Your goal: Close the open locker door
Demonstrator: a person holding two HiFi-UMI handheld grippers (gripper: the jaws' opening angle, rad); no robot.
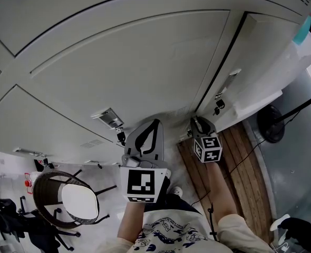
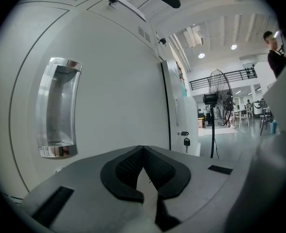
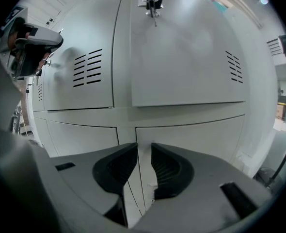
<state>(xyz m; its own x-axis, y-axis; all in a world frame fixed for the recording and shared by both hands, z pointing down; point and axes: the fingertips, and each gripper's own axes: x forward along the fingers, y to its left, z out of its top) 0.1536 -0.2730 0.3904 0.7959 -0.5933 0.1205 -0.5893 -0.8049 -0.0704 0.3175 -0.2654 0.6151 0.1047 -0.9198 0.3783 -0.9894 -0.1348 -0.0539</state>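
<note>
Pale grey metal locker door (image 3: 186,57), key (image 3: 152,1) in its lock, stands ajar just above and ahead of our right hand-held gripper (image 3: 143,148), jaws slightly apart, empty. Our left hand-held gripper (image 2: 142,149), jaws pressed together, faces the chrome handle (image 2: 58,108) of the closed neighbouring door (image 2: 116,81).

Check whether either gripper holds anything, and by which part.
Nothing is held. The left gripper has its jaws together, empty; the right gripper has them slightly apart, only lockers behind the gap.

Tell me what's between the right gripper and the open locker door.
Nothing: in the right gripper view the right gripper, jaws apart and empty, faces the locker door across bare air.
</note>
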